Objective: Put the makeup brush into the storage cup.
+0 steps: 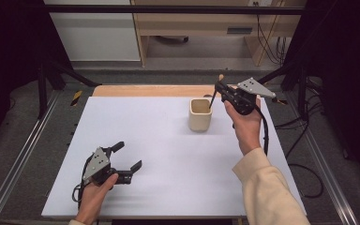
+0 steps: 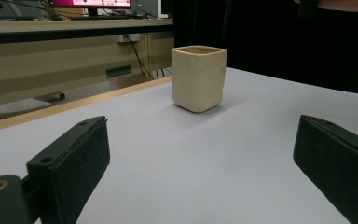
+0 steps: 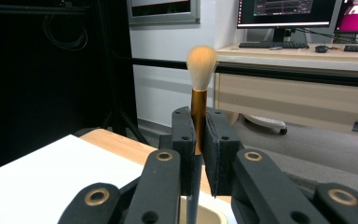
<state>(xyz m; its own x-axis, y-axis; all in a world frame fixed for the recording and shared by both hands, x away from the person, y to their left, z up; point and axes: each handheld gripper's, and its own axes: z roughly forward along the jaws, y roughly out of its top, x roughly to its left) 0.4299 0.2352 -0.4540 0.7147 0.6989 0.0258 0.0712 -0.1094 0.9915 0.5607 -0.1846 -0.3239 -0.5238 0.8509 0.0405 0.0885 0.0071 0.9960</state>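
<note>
Brush (image 3: 199,93) sits clamped upright in right gripper (image 1: 221,90), pinched at the gold ferrule w/ bristles above, handle dipping into cup (image 1: 200,114) right below. Prob light, stiff, slick, so the ferrule's a good grip. Left gripper (image 1: 127,156) idles wide apart, nothing in it.

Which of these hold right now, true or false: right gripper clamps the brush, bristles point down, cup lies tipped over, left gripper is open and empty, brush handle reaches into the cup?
1. The right gripper is shut on the gold-ferruled makeup brush. True.
2. The brush's bristles point down. False: the pale bristle tuft is on top.
3. The cream square ceramic cup lies tipped over. False: it stands upright on the white table sheet.
4. The left gripper is open and empty. True.
5. The brush's dark handle end reaches into the cup's mouth. True.
</note>
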